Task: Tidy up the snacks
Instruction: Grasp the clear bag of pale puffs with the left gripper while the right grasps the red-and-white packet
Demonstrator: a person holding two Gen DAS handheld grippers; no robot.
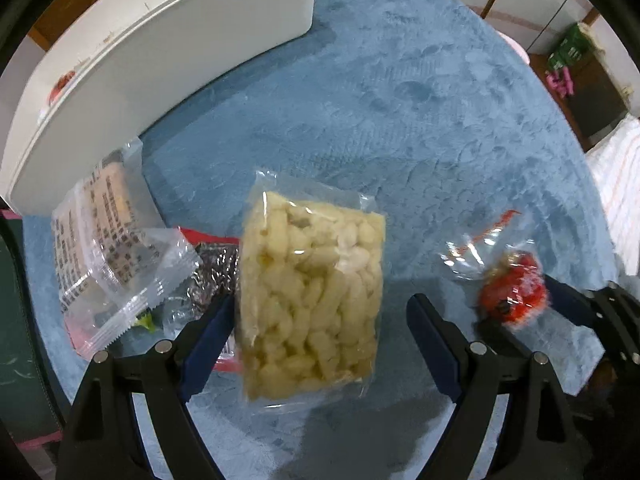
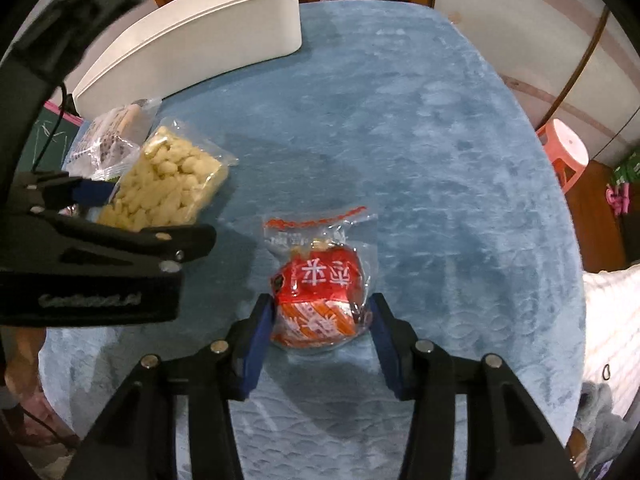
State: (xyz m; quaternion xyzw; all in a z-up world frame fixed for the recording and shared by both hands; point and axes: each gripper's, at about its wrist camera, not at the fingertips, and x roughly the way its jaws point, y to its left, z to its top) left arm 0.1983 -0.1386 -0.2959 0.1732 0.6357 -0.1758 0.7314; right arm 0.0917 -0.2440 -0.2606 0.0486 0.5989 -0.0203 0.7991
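Right now I have both grippers spread wide, each straddling 1 snack so a single squeeze would take it. My left gripper (image 1: 320, 312) brackets the clear vacuum pack of pale yellow pieces (image 1: 312, 296); my right gripper (image 2: 322, 320) brackets the red printed pouch in clear wrap (image 2: 318, 300). Neither grips anything yet. Both packs lie on the blue plush cloth (image 2: 440, 160), and the long white plastic bin (image 2: 192, 40), probably their destination, waits at the far left.

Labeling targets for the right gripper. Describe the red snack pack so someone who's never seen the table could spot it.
On the blue cloth-covered table, look away from the white bin and the pile of packets beside it. The red snack pack lies alone near the table's middle, between the open fingers of the right gripper. It alone is red with white characters, inside a clear wrapper; the nearby pale puffed-snack bag is yellowish.
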